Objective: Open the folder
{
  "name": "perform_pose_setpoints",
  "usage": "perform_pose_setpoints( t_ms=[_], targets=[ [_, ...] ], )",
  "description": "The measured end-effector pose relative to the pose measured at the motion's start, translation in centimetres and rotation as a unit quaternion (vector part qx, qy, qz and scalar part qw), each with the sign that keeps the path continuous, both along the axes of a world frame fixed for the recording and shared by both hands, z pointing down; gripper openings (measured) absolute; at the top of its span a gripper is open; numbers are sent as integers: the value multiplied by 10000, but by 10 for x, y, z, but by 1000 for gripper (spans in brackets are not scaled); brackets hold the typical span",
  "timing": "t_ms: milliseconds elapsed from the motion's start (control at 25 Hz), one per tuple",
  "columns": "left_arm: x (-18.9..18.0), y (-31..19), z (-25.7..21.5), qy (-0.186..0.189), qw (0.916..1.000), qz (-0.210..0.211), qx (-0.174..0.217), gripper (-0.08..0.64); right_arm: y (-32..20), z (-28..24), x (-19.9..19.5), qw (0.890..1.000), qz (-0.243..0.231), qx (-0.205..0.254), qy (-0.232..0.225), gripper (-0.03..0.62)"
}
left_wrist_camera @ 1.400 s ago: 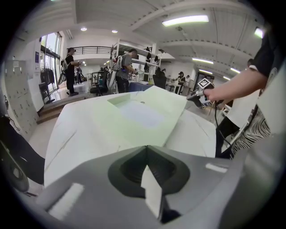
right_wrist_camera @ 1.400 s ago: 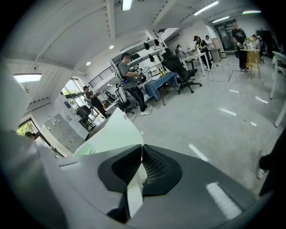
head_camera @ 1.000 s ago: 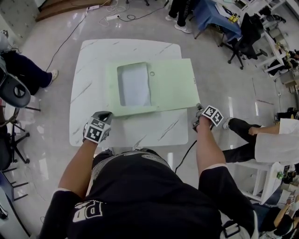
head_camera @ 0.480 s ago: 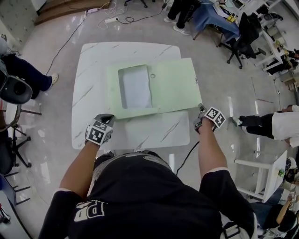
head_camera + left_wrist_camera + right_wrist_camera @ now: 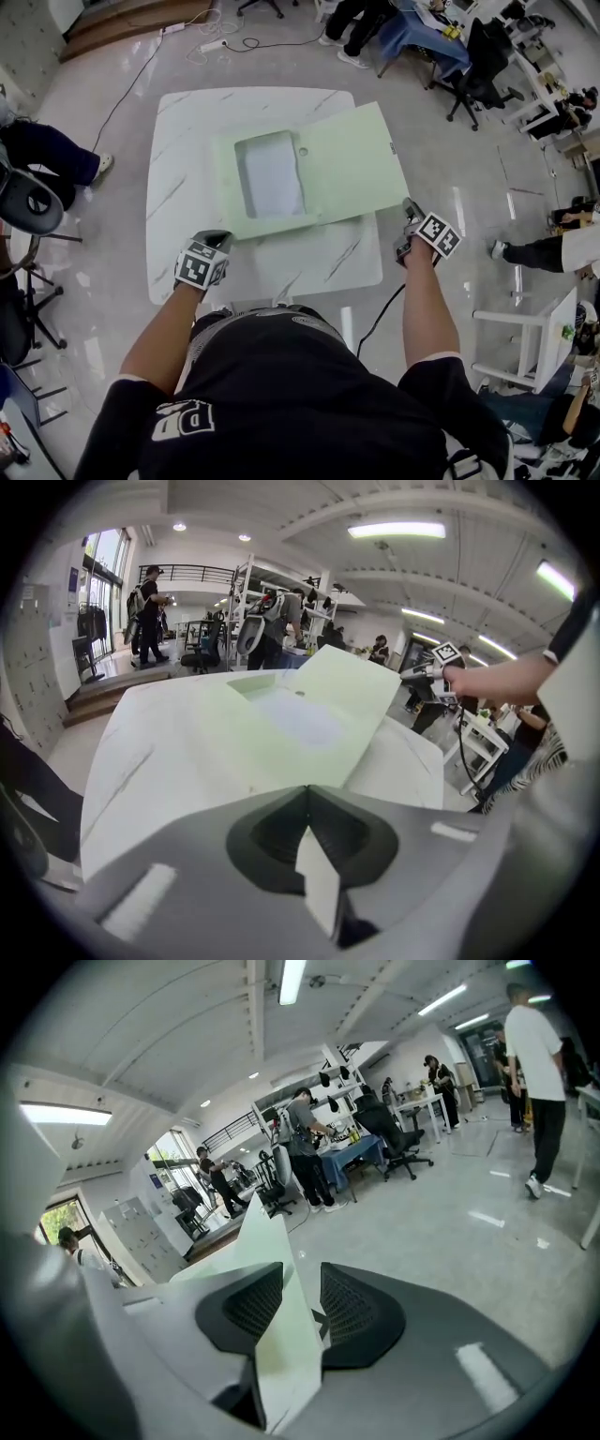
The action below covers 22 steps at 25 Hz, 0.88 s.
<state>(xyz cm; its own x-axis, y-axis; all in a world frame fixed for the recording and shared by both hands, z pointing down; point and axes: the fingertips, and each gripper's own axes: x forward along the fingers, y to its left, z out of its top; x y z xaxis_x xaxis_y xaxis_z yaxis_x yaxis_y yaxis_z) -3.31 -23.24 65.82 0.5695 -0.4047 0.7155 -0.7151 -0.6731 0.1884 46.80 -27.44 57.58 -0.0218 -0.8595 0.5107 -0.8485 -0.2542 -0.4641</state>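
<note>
A pale green folder (image 5: 347, 169) with a rectangular window lies on the white marble table (image 5: 187, 131). Its right side is raised off the tabletop. My right gripper (image 5: 406, 211) is at that raised near-right corner. Its jaws have just been opening. In the right gripper view the cover's edge (image 5: 272, 1241) stands between the pads, with a gap beside it. My left gripper (image 5: 217, 238) is at the folder's near-left corner. In the left gripper view its jaws (image 5: 309, 803) are closed on a pale corner of sheet, and the folder (image 5: 319, 705) stretches away beyond.
The table stands on a glossy floor with a cable (image 5: 141, 66) behind it. A seated person (image 5: 47, 145) is at the left. Office chairs (image 5: 483, 70) and other people are at the far right, and a white stand (image 5: 525, 347) is at the near right.
My right gripper has risen, and the folder's right side has tipped up off the table with it. The left gripper has stayed at the near-left corner.
</note>
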Motion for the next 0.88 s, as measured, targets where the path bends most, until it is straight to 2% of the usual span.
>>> perform_pose_setpoints(
  t_ms=[120,240,440,720,880],
  targets=[
    [0,2,0,-34,10000,34,-71,52,7,-20,-9,9996,2,68,277,100],
    [1,3,-4,-40,9999,114,-74,52,12,-42,-22,9992,-57,251,308,100],
    [-2,1,-28,247,9997,14,50,52,22,-72,-61,9976,-291,578,262,100],
    [-12,-1,-77,635,9967,-217,464,52,37,-92,-146,9898,-1095,887,187,98],
    [-16,-2,-108,875,9931,-343,696,52,41,-102,-201,9798,-1672,1064,279,81]
  ],
)
